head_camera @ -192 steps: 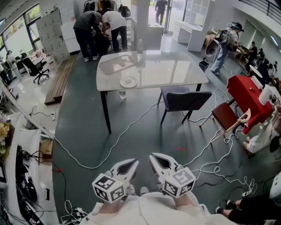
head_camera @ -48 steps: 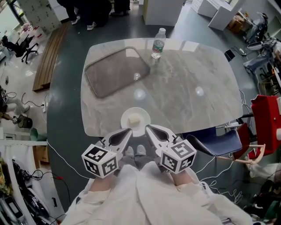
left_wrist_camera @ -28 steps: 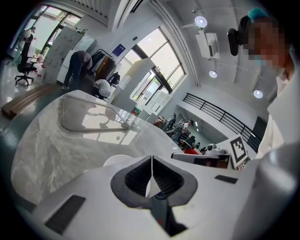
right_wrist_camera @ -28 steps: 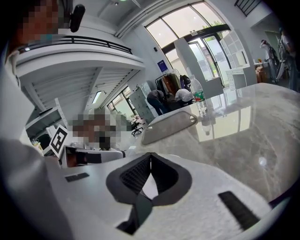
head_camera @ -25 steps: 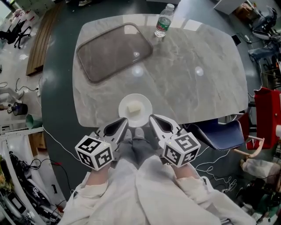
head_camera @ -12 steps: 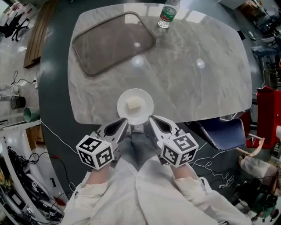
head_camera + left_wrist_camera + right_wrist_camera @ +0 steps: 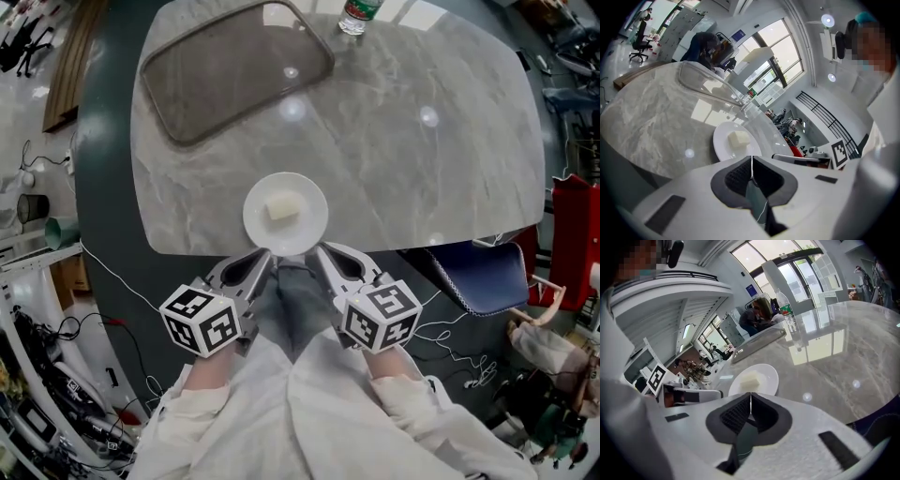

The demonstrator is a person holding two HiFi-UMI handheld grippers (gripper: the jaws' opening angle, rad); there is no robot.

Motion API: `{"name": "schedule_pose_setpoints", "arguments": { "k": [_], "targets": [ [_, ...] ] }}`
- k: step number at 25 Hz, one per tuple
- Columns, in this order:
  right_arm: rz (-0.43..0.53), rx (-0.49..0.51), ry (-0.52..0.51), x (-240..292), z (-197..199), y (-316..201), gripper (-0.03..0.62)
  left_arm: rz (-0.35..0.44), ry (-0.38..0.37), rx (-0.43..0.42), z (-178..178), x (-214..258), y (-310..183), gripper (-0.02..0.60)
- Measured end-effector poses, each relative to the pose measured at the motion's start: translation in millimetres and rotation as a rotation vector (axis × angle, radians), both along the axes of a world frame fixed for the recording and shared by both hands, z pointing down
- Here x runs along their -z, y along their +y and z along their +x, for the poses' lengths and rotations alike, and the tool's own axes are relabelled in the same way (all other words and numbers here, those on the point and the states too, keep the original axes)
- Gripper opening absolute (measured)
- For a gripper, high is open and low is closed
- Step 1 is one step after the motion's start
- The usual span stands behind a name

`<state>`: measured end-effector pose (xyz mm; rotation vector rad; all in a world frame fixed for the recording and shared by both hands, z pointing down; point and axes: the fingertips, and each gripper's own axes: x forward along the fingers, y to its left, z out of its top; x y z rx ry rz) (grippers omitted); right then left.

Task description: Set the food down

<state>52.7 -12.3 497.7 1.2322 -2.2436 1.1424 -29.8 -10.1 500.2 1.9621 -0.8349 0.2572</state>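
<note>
Left gripper (image 7: 264, 259) and right gripper (image 7: 324, 254): jaws pressed together, nothing held.
Both sit at the table (image 7: 422, 169) near edge, flanking the plate (image 7: 315, 231) carrying the food (image 7: 280, 208). Set-down looks done; next move is probably backing clear.

head view steeply down over table (image 7: 422, 169), both gripper views low, sharing plate (image 7: 315, 223)

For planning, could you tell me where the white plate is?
In the head view, the white plate sits at the near table edge, just beyond the left gripper and right gripper.
</note>
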Motion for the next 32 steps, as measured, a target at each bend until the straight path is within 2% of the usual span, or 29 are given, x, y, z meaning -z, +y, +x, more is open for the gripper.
{"name": "schedule_pose_setpoints", "arguments": {
  "k": [9, 17, 27, 32],
  "targets": [
    [-0.038, -0.036, 0.002, -15.6, 6.9, 3.4, 0.003, -0.026, -0.024, -0.011, -3.4, -17.7, 2.0, 0.018],
    [-0.057, -0.051, -0.001, -22.7, 7.1, 3.2, 0.005, -0.036, -0.041, 0.018, -7.9, -24.6, 1.2, 0.020],
    [-0.079, -0.055, 0.006, -35.2, 5.5, -1.4, 0.005, -0.041, -0.069, 0.015, -16.5, -36.1, -2.3, 0.020],
    [-0.087, -0.073, -0.007, -35.6, 6.2, -1.9, 0.006, -0.043, -0.060, 0.044, -19.7, -34.9, -3.8, 0.021]
  ]
}}
